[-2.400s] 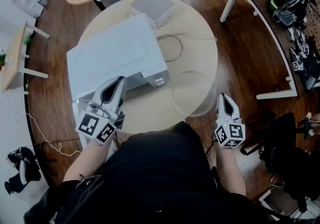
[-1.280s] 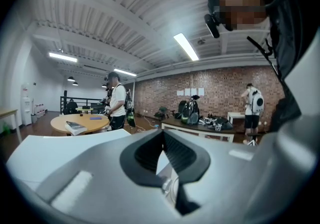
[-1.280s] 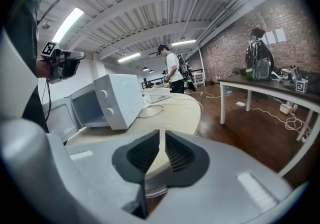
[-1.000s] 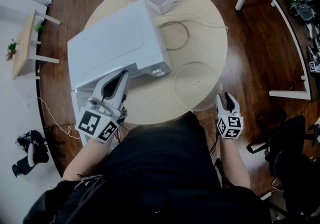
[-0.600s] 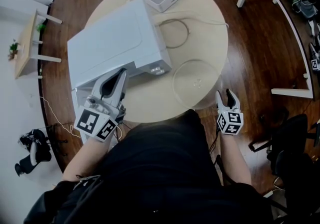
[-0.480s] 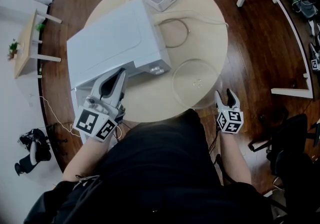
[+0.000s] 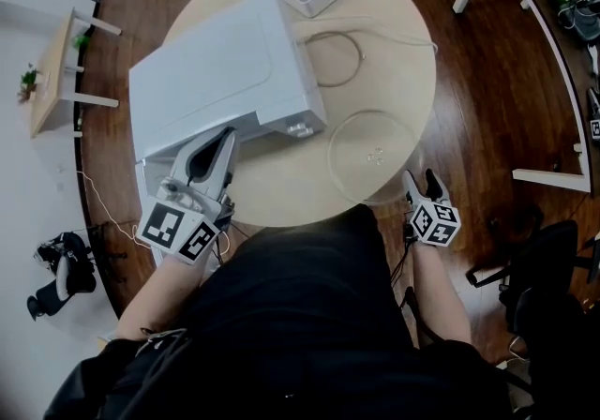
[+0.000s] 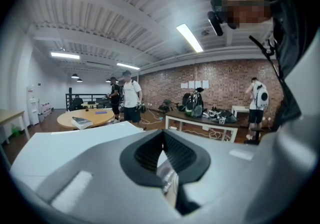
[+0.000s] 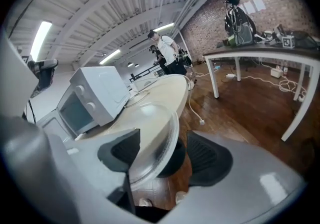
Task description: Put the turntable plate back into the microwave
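The turntable plate (image 7: 373, 157) is clear glass. It lies flat on the round bench (image 7: 281, 198), in front of and to the right of the microwave (image 7: 220, 76), and is not yet in the oven. Its near edge overhangs the bench rim. This probably gives one jaw room to pass beneath it.

The right tongs (image 7: 420, 182) are at that overhanging edge. Their jaws have just been opening and stand wide apart. In the right gripper view the plate (image 9: 150, 138) rim runs between them. The right pad stands clear of the glass, so the plate is straddled but not clamped.

The left tongs (image 7: 222, 137) rest at the microwave's front left corner, possibly to steady the oven or its door. In the left gripper view these tongs (image 8: 161, 140) are clenched, with the pad tips meeting. Something pale and shiny shows in the gap below the tips, but it cannot be identified.

The step in hand appears to be taking hold of the rim. The glass is smooth, so a shallow bite could slip. These views do not show whether the door is open.
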